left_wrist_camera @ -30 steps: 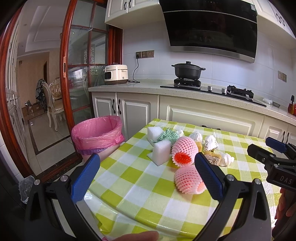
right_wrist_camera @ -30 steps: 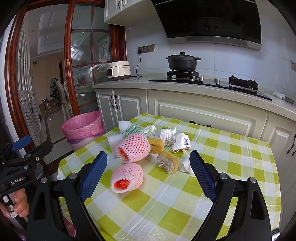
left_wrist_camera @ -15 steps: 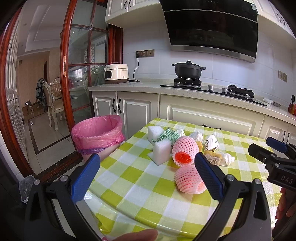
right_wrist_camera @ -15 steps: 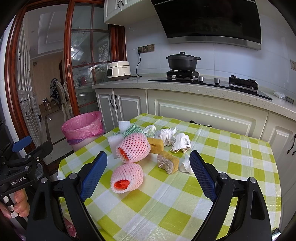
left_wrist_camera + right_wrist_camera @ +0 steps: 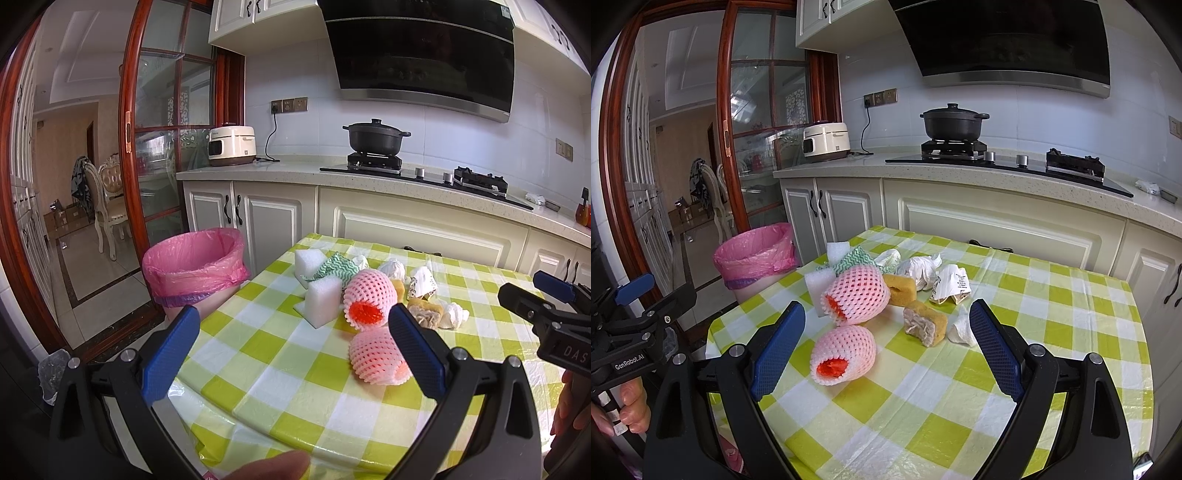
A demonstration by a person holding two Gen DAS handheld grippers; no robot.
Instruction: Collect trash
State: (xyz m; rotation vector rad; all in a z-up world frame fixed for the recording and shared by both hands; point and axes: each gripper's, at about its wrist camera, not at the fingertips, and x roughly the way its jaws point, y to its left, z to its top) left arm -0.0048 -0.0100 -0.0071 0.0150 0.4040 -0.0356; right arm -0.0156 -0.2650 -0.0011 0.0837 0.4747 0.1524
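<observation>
A pile of trash lies on the green checked table (image 5: 280, 376): two pink foam fruit nets (image 5: 369, 295) (image 5: 844, 354), white foam blocks (image 5: 323, 301), a green patterned wrapper (image 5: 334, 266), yellow sponges (image 5: 925, 323), and crumpled white paper (image 5: 951, 284). A bin with a pink bag (image 5: 194, 264) stands on the floor left of the table. My left gripper (image 5: 293, 350) is open and empty, short of the pile. My right gripper (image 5: 886, 347) is open and empty, with the near foam net between its fingers' lines of sight.
White cabinets and a counter (image 5: 369, 177) run behind the table, with a rice cooker (image 5: 231, 146) and a black pot (image 5: 375, 136) on the stove. A red-framed glass door (image 5: 155, 147) stands to the left. The other gripper shows at the right edge (image 5: 546, 317).
</observation>
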